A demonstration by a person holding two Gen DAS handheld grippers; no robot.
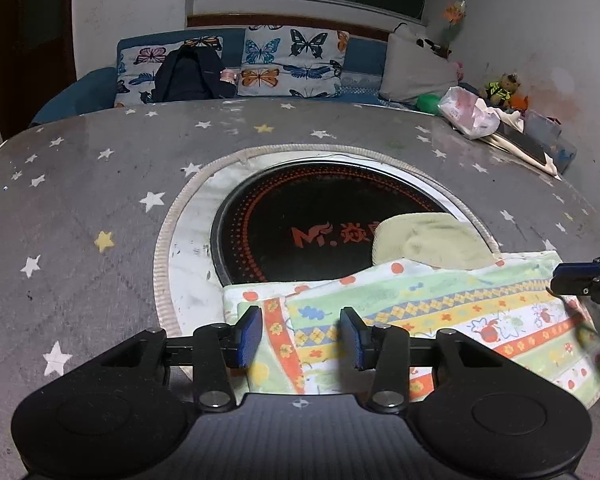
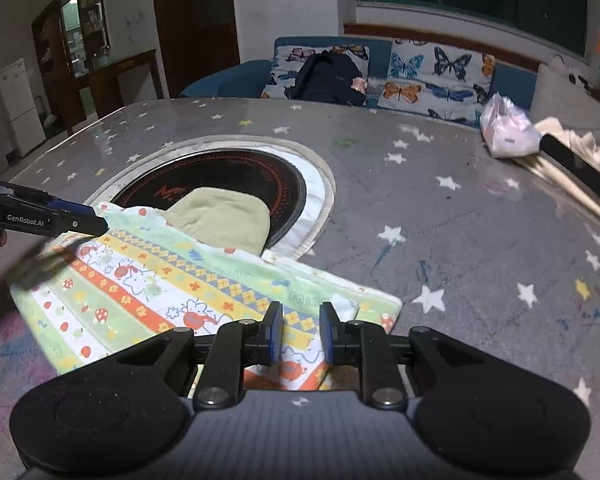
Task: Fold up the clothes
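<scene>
Patterned children's garment [image 1: 440, 312] with orange, yellow and green bands and small cartoon prints lies folded flat in the lower middle of the left wrist view, on a grey star-printed tablecloth [image 1: 100, 184]. Its far edge overlaps a black round glass heater plate [image 1: 300, 216], with a pale green ribbed cloth [image 1: 428, 240] tucked beneath it. Low in that frame, the left gripper [image 1: 300, 336] hovers over the near left corner, jaws spread wide. Low in the right wrist view, the right gripper [image 2: 300, 336] sits above the near right corner, jaws parted around nothing.

Bare tablecloth [image 2: 440, 208] right of garment [image 2: 172, 280]; bag [image 2: 508, 132], phone [image 2: 580, 172] crowd far corner.
</scene>
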